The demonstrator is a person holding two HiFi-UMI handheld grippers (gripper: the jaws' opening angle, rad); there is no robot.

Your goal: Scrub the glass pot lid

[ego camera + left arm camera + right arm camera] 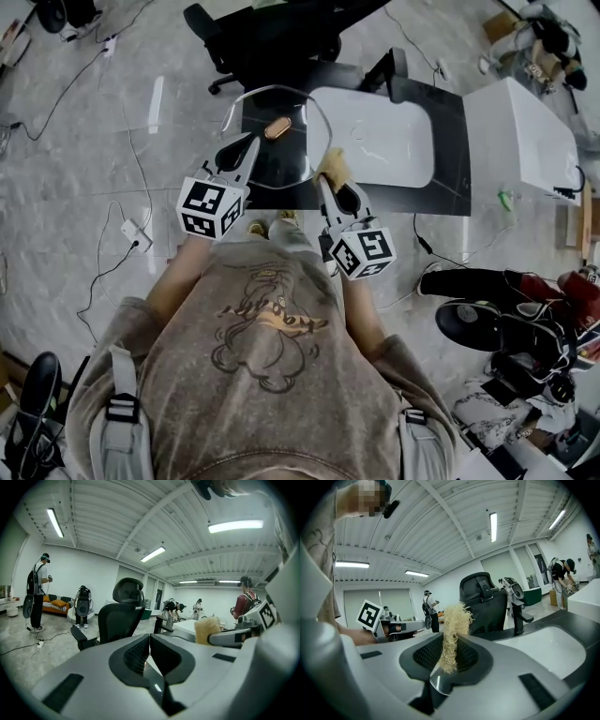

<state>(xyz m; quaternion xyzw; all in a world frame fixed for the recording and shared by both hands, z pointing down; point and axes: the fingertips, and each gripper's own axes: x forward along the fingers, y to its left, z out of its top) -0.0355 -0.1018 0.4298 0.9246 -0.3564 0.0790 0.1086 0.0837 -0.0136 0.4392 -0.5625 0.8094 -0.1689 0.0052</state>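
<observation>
Lid (286,155) lies over dark surface (450,141), just left of white sink (384,136), brown knob (277,128) facing up. I can't tell whether lid rests flat or is lifted.

My left gripper (251,141): jaws together, nothing visible between them in its own view. Tip overlaps lid's left rim in head view; contact unclear.

My right gripper (325,183): clamped on tan fibrous scrubber (333,166), which sticks up between jaws, at lid's right edge.

Black chair (281,37) beyond surface. Cables on floor (94,169).
</observation>
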